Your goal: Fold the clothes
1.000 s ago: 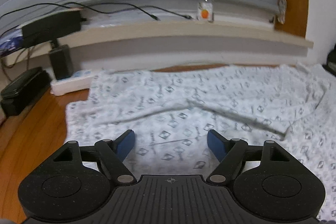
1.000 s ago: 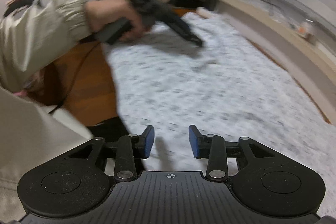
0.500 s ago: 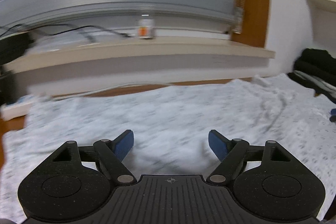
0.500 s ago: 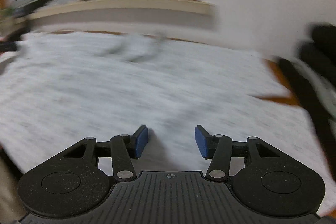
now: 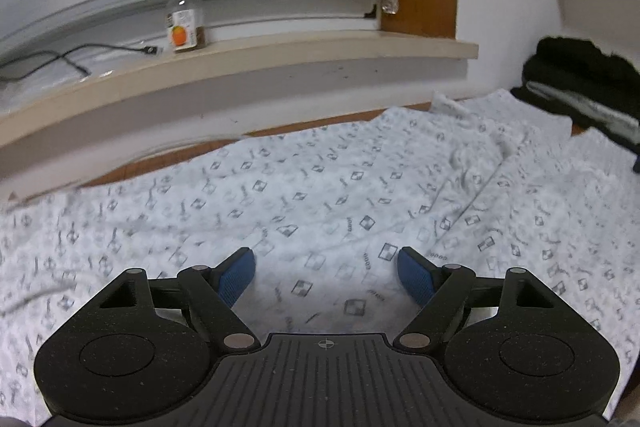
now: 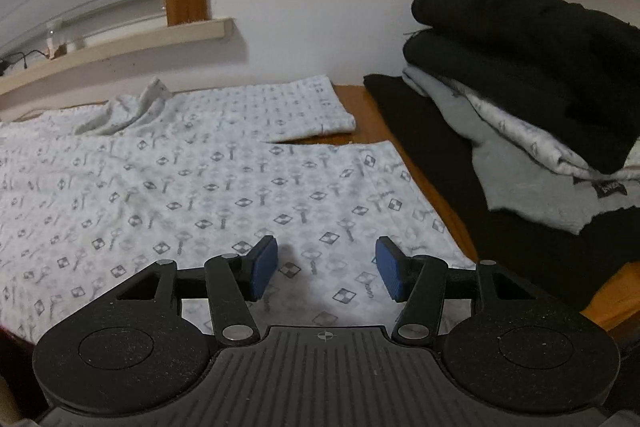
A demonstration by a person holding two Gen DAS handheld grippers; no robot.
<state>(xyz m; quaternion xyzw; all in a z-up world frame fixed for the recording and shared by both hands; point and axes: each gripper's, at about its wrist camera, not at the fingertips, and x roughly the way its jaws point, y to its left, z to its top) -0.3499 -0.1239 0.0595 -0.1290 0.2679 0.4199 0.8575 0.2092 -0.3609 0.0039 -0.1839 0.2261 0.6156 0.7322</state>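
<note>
The left gripper (image 5: 326, 273) is held above the white patterned garment (image 5: 320, 203) with its blue pads (image 5: 238, 277) spread wide apart and nothing between them. The right gripper (image 6: 326, 269) is likewise spread apart and empty, positioned over the same garment (image 6: 208, 187) near its hem corner.

The garment lies flat on a wooden table (image 6: 368, 119), filling most of each view. In the left wrist view, a raised wrinkle and seam run toward 1 o'clock. In the right wrist view, a bunched fold sits at 10 o'clock, and one garment section extends toward 12 o'clock with a strip of bare table just in front of it.

A stack of folded clothes (image 6: 520, 75), black on top, sits on the table at 2 o'clock from the right gripper, just beside the garment's edge. A small bottle (image 5: 185, 23) stands upright on the windowsill (image 5: 280, 55) at 11 o'clock in the left wrist view.
</note>
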